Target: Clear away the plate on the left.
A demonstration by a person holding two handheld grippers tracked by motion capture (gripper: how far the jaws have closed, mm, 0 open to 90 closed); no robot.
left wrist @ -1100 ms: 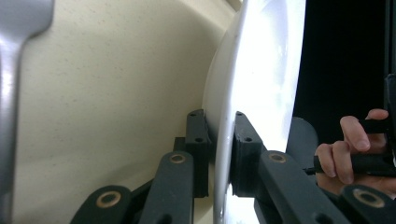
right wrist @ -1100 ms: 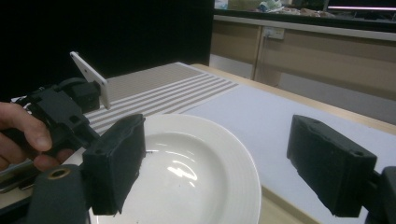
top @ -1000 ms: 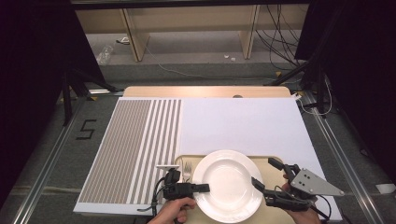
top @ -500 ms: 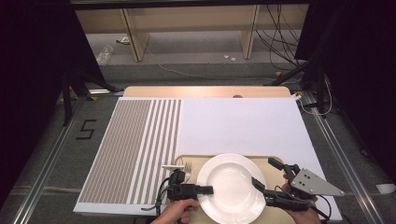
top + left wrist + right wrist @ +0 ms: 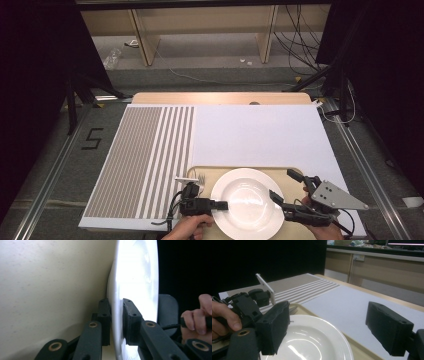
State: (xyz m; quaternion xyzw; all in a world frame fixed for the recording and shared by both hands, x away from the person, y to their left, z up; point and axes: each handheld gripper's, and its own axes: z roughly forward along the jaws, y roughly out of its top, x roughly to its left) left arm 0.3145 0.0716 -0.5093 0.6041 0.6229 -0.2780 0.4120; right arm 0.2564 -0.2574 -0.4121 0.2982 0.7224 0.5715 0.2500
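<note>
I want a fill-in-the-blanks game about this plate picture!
1. The white plate sits on a beige ____.
2. The left gripper has its fingers clamped on the plate's ____.
3. The right gripper has its fingers spread ____.
4. Beside the plate lies a silver ____.

Missing words: tray; rim; open; fork

A dark "5" (image 5: pixel 93 139) is marked on the grey floor (image 5: pixel 50 165) left of the desk (image 5: pixel 260 135). Nothing else is legible.
</note>
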